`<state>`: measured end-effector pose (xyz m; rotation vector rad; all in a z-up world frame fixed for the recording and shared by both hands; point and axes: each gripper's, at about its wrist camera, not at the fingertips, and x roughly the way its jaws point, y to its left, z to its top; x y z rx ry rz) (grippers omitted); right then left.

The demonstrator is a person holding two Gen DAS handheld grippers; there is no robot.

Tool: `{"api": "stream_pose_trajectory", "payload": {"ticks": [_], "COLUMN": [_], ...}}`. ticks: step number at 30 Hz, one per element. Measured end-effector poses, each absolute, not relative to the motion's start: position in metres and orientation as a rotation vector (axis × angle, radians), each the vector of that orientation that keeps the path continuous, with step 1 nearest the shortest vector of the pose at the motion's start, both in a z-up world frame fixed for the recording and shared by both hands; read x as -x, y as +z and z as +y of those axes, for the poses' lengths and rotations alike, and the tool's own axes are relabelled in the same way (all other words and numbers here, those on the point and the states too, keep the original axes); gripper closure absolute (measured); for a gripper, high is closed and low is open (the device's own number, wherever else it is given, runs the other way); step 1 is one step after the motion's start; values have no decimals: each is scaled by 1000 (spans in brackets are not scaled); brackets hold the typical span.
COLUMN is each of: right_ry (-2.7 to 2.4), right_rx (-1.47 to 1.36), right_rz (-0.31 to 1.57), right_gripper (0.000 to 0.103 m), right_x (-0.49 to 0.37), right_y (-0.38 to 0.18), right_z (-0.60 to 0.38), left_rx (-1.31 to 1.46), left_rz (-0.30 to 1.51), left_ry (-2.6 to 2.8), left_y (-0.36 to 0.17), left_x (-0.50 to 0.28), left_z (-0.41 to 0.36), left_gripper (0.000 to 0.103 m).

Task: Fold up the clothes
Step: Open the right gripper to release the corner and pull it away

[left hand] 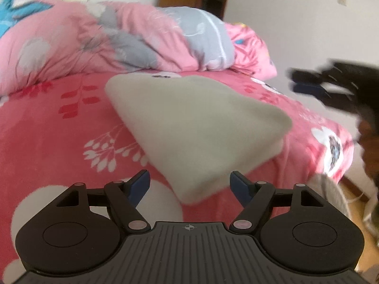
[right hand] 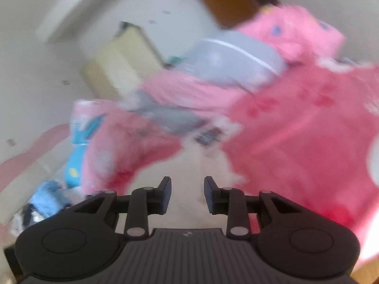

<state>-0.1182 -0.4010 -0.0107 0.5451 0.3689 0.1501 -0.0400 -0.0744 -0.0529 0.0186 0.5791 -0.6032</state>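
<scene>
Clothes here come down to one folded beige garment [left hand: 194,127], lying as a thick, tidy wedge on the pink flowered bedsheet [left hand: 47,130], its near corner pointing toward six o'clock in the left wrist view. It looks already folded over, layers stacked with edges roughly matched, so the folding seems close to done.

At six o'clock in that view, the left gripper [left hand: 189,187] has its tongs wide apart with nothing between them, the garment's near corner just beyond the tips; likely lined up to press or square that corner. At three o'clock, blurred, is the right gripper [left hand: 308,84], above the bed's edge and clear of the garment. Its own view shows its tongs apart and empty, over pale cloth, too smeared to say more.

A heaped pink-and-grey quilt [left hand: 123,37] sits at twelve o'clock, behind the garment.
</scene>
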Motion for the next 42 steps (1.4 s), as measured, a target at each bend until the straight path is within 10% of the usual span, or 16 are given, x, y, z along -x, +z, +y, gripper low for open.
{"api": "stream_pose_trajectory", "payload": {"ticks": [10, 42], "right_ry": [109, 111], "right_rx": [-438, -170], "right_rz": [540, 562], "right_gripper": [82, 83], "right_x": [63, 70], "right_y": [-56, -52], "right_z": [-366, -331], "left_rx": [-63, -79], "left_rz": [570, 483], "left_ry": [-535, -576], "left_y": [-59, -36], "left_x": [42, 3], "left_z": [-90, -111], "left_gripper": [86, 86]}}
